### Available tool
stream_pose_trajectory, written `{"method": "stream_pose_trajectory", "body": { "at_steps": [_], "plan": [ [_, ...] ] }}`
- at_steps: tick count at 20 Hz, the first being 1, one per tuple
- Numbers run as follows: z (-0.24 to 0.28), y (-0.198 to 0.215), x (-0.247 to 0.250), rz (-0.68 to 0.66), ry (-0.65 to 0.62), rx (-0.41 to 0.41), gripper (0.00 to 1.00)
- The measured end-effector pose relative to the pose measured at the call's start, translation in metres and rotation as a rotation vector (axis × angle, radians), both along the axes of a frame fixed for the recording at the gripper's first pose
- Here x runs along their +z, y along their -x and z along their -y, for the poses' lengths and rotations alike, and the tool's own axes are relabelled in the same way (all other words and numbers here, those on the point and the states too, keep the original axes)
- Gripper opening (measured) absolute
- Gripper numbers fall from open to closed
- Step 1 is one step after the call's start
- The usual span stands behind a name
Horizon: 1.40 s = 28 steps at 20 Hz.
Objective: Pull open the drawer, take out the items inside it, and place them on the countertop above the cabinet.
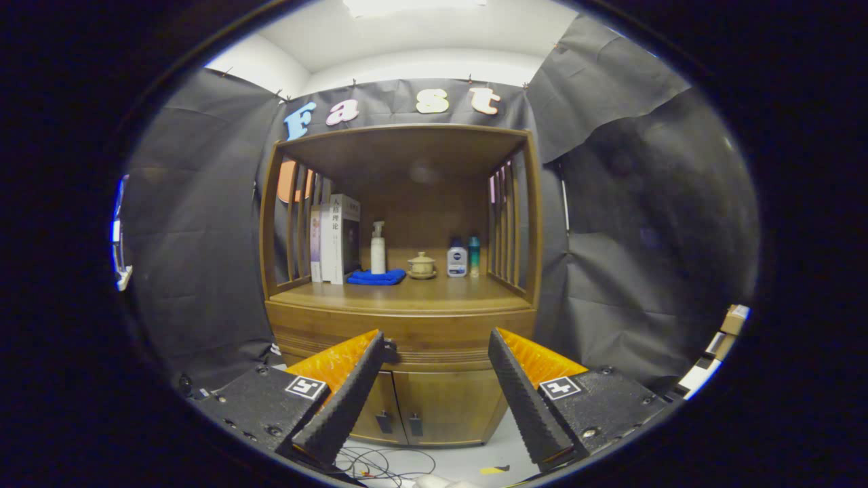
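Observation:
A wooden cabinet stands straight ahead against the black cloth. Its drawer front (434, 324) is a wide wooden band under the countertop (413, 295), and it is closed. My gripper (435, 334) is open, its two fingers spread wide and level with the drawer front, some way short of it. A small dark knob (390, 346) shows just past the left fingertip (371, 342). Nothing is between the fingers. What is inside the drawer is hidden.
At the back of the countertop stand books (334, 238), a white spray bottle (378, 248), a blue cloth (375, 276), a lidded cup (422, 266) and two small bottles (458, 259). Two cabinet doors (441, 405) sit below the drawer. Cables (386, 464) lie on the floor.

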<state>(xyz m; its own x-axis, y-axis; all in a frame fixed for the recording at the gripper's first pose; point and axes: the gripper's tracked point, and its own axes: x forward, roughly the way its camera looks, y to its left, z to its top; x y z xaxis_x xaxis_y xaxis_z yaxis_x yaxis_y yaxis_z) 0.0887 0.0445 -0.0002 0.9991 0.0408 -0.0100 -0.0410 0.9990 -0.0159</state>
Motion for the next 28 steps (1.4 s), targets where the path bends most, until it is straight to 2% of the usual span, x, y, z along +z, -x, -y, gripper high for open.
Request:
{"method": "stream_pose_trajectory", "body": {
  "at_steps": [5,9,16,18,23,28],
  "plan": [
    [-0.038,-0.071,-0.038,-0.043,0.008,0.039,0.99],
    [-0.049,-0.125,-0.069,-0.061,0.051,0.017,0.99],
    [-0.067,-0.180,-0.113,-0.132,0.062,-0.002,0.97],
    [-0.069,-0.177,-0.118,-0.145,0.051,-0.007,0.92],
    [-0.074,-0.193,-0.127,-0.157,0.051,-0.004,0.64],
    [-0.075,-0.193,-0.127,-0.150,0.042,-0.018,0.50]
  ]
}}
